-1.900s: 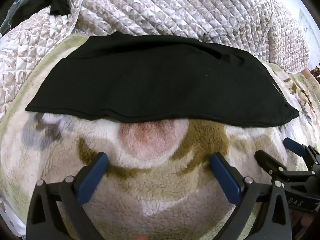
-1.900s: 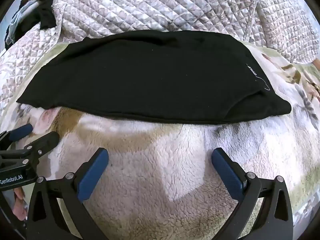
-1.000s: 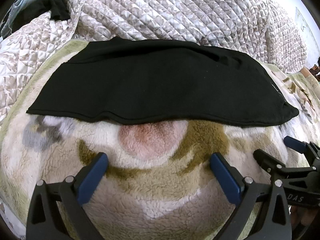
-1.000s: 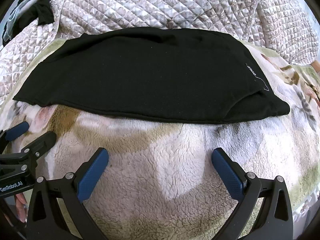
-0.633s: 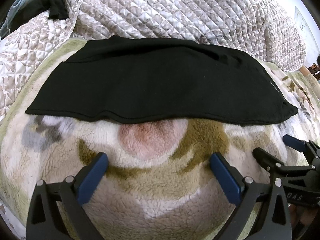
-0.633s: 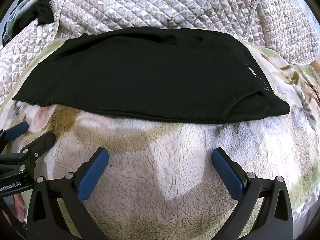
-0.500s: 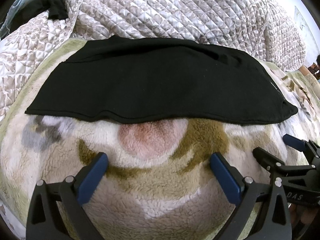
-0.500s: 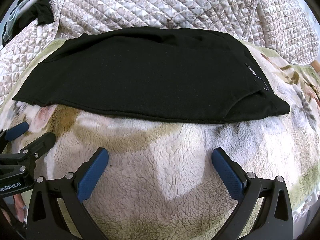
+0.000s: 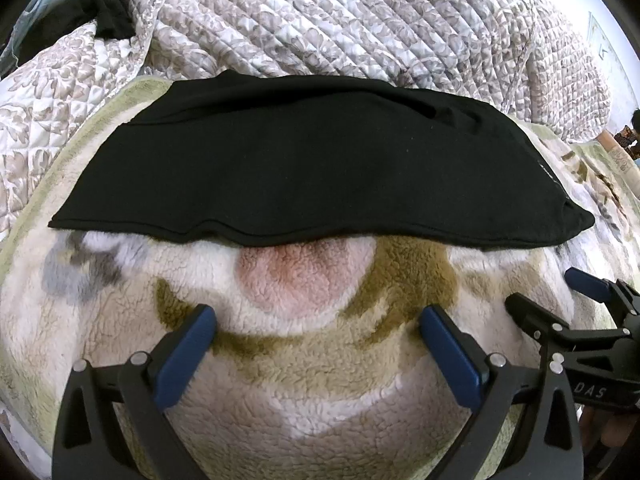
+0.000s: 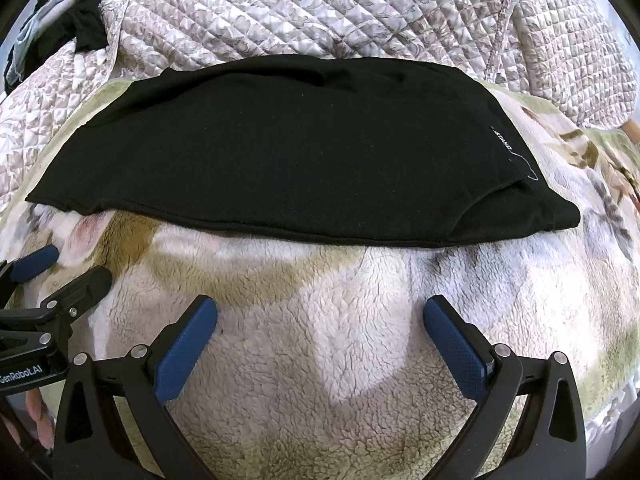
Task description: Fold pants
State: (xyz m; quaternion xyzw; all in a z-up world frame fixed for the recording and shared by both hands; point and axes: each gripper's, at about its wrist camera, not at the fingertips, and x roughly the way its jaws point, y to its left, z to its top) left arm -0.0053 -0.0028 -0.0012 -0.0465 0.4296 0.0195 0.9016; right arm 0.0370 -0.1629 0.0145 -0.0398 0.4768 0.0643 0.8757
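Bed surface is a fluffy fleece blanket (image 9: 304,364), cream with olive, pink and grey patches. Behind it a quilted floral bedspread (image 9: 360,28) is heaped up along the far side. Dark clothing (image 9: 108,12) lies bunched at far left on the quilt. Room edge barely visible at far right, too small to tell.

Black pants (image 9: 316,172) lie flat on the fleece, folded into a long band, long axis running left to right across both views. Near edge is a hem line facing the tools; far edge touches the quilt. Small white-lettered label (image 10: 505,142) sits near the right end, where a lower layer sticks out past the top one.

Left tool (image 9: 316,336): blue-padded fingers spread wide, empty, over fleece, short of the pants' near edge. Right tool (image 10: 320,332): same, spread wide, holding nothing, just short of the pants. Each tool shows at the other view's side edge. Nothing lies between tools and pants.
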